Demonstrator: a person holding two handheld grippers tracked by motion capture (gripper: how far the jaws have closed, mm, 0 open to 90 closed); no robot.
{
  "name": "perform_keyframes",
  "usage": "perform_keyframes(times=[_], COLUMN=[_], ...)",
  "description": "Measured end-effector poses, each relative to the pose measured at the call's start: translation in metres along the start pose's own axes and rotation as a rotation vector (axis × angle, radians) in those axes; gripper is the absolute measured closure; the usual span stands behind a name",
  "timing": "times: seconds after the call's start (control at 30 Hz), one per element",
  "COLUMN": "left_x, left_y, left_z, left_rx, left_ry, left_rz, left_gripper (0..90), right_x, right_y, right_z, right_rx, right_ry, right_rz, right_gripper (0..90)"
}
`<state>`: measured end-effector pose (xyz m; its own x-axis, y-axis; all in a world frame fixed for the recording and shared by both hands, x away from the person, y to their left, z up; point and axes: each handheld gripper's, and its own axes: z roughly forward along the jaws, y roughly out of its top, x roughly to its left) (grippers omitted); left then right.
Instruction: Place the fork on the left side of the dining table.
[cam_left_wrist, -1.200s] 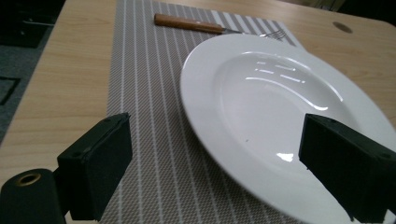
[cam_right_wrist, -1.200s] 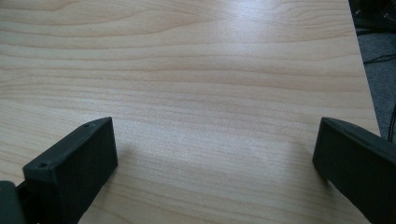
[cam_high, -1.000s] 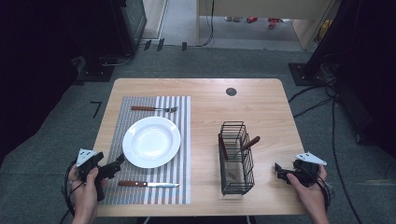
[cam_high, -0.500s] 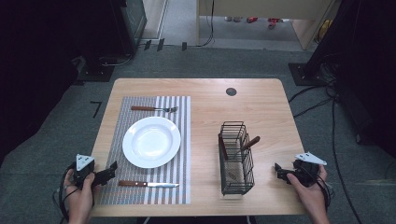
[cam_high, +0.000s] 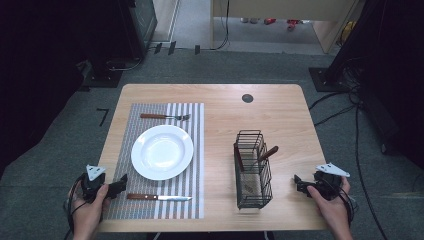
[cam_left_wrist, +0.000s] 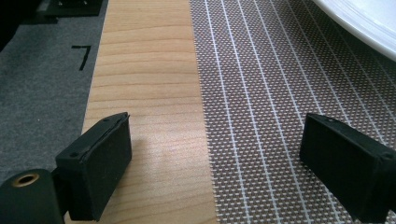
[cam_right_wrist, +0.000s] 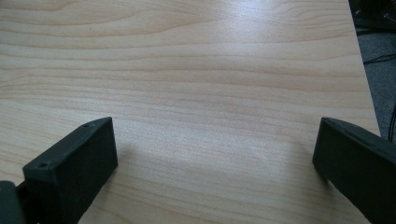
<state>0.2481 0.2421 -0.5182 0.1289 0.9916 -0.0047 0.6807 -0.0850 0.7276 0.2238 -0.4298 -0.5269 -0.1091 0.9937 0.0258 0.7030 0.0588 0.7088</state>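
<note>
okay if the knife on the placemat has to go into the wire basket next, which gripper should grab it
Probably the left. The left gripper sits open at the placemat's near left corner, right by the knife's wooden handle. The right gripper is also open but sits beyond the wire basket.

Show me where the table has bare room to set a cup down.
Free: the wood between the placemat and the wire basket; the far strip along the table edge beyond the fork, near the round grommet; and the patch right of the basket, ahead of the right gripper. Crowded: the placemat, taken by plate, fork and knife.
</note>
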Motion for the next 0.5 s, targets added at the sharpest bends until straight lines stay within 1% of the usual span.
perform_keyframes(times=[0.27,0.5], left_x=[0.0003,0.0003], left_y=[0.0006,0.0008], left_z=[0.0011,0.0015], left_rx=[0.005,0.007], left_ry=[0.008,0.012], left_rz=[-0.008,-0.013], left_gripper=[6.6,5.9], right_x=[0.0,0.0], right_y=[0.0,0.0], right_z=[0.0,0.0], right_rx=[0.0,0.0], right_ry=[0.0,0.0], right_rz=[0.0,0.0], right_gripper=[0.0,0.0])
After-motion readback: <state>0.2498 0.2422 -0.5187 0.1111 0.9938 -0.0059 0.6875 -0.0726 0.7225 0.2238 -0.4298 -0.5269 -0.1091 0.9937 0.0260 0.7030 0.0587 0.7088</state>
